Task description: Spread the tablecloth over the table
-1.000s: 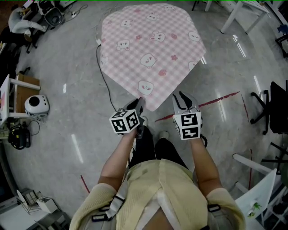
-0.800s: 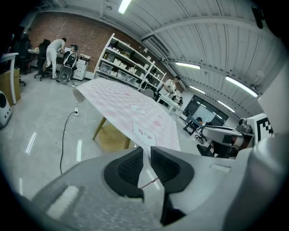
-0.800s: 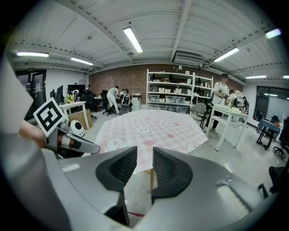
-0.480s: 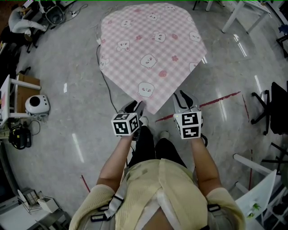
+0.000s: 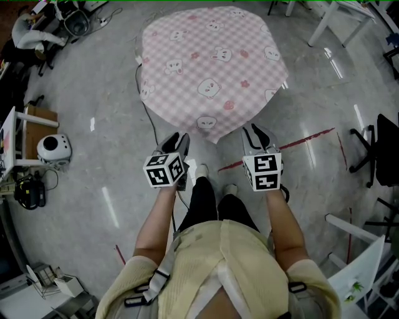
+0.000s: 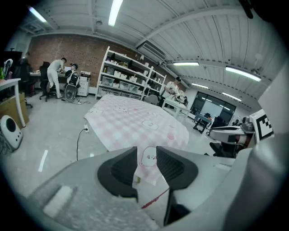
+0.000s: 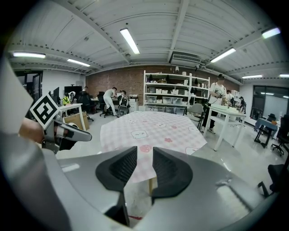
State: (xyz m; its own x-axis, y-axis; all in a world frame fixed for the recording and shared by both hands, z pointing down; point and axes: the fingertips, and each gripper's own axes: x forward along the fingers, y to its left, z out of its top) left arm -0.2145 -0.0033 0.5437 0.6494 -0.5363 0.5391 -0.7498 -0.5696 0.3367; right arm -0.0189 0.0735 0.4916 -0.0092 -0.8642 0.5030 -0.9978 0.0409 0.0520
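The pink checked tablecloth (image 5: 212,68) with bear faces lies spread over the table, and its near corner (image 5: 209,126) hangs down toward me. My left gripper (image 5: 177,140) is below and left of that corner, apart from it. Its jaws are opening and nothing is between them. In the left gripper view the tablecloth (image 6: 135,124) lies well beyond the left gripper (image 6: 146,155). My right gripper (image 5: 254,132) stands open just right of the corner, holding nothing. In the right gripper view the tablecloth (image 7: 151,128) also lies past the right gripper (image 7: 141,160).
A black cable (image 5: 146,118) runs along the floor by the table's left side. A red tape line (image 5: 299,144) crosses the floor on the right. A white table (image 5: 340,19) stands at the back right, a black chair (image 5: 383,149) at the right and a white round device (image 5: 53,147) at the left.
My left gripper opened, let go of the cloth's near corner and drew back to the left. The corner dropped and now hangs shorter. The right gripper has not moved.
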